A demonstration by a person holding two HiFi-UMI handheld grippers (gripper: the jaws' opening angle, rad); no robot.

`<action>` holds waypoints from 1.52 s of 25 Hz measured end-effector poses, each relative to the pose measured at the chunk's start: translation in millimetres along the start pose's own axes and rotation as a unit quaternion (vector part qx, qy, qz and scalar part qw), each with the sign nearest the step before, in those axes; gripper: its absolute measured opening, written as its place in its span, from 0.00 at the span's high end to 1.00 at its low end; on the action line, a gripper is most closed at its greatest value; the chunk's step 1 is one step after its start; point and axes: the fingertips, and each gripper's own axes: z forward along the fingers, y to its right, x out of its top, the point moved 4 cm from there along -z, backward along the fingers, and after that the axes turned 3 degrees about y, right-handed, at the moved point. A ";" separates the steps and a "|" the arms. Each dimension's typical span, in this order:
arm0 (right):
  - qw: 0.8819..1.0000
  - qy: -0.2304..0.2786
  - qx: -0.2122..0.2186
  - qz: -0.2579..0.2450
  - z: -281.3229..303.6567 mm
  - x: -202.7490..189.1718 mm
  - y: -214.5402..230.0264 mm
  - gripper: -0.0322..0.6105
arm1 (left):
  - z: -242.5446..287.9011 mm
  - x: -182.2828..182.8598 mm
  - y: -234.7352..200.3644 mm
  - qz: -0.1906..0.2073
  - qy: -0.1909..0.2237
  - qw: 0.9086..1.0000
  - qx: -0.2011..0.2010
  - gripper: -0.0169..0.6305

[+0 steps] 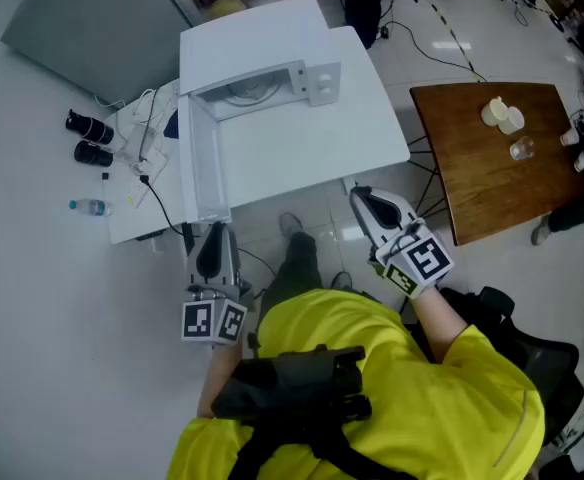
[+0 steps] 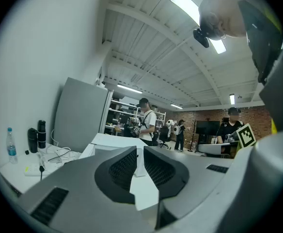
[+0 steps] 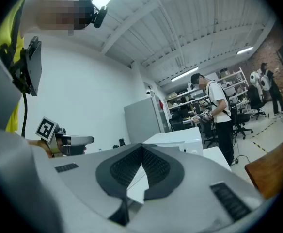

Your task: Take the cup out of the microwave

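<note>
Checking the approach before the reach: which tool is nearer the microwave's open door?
Left. The left tool sits just short of the open door, at its outer edge. The right tool is farther off to the door's right, by the front corner of the white table.

White table: we take this as our landmark.
Brown table: just right of the white table, carrying pale cups.
Water bottle: left of the white table.
Black cylinders: we count two, left of the white table.
Grey panel: beyond its far-left corner.
</note>
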 end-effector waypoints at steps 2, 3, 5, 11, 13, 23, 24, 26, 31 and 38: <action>1.000 -0.003 -0.002 -0.001 35.7 -2.3 12.8 0.94 | 30.6 -0.4 -20.1 -0.004 0.000 1.000 -0.009 0.91; 1.000 -0.005 -0.003 -0.002 54.7 -2.8 19.0 0.94 | 46.2 0.9 -30.7 -0.006 0.000 1.000 -0.013 0.91; 1.000 -0.010 -0.001 -0.003 94.0 -1.3 30.0 0.94 | 77.2 7.7 -52.0 -0.012 0.000 1.000 -0.019 0.91; 0.998 -0.027 0.024 -0.043 196.0 9.7 61.8 0.94 | 147.2 14.4 -100.0 -0.030 -0.014 0.999 -0.019 0.91; 0.998 -0.034 0.026 -0.038 221.4 2.7 71.3 0.94 | 163.4 9.8 -109.4 -0.037 -0.031 0.999 -0.013 0.91; 0.988 -0.133 0.046 -0.057 364.8 -156.1 133.9 0.34 | 199.0 -18.8 -95.8 -0.055 -0.078 0.995 0.007 0.91; 0.989 -0.130 0.037 -0.061 382.1 -168.4 139.8 0.34 | 201.7 -25.0 -94.4 -0.055 -0.083 0.995 0.007 0.91; 0.990 -0.124 0.015 -0.061 411.8 -185.6 151.6 0.27 | 210.0 -38.8 -95.2 -0.054 -0.096 0.994 0.008 0.91; 0.987 -0.140 -0.029 -0.075 468.5 -212.2 180.9 0.27 | 221.9 -63.2 -102.4 -0.065 -0.109 0.992 0.013 0.91; 0.978 -0.175 -0.034 -0.108 504.5 -241.3 191.2 0.27 | 218.0 -71.8 -114.1 -0.077 -0.118 0.990 0.030 0.91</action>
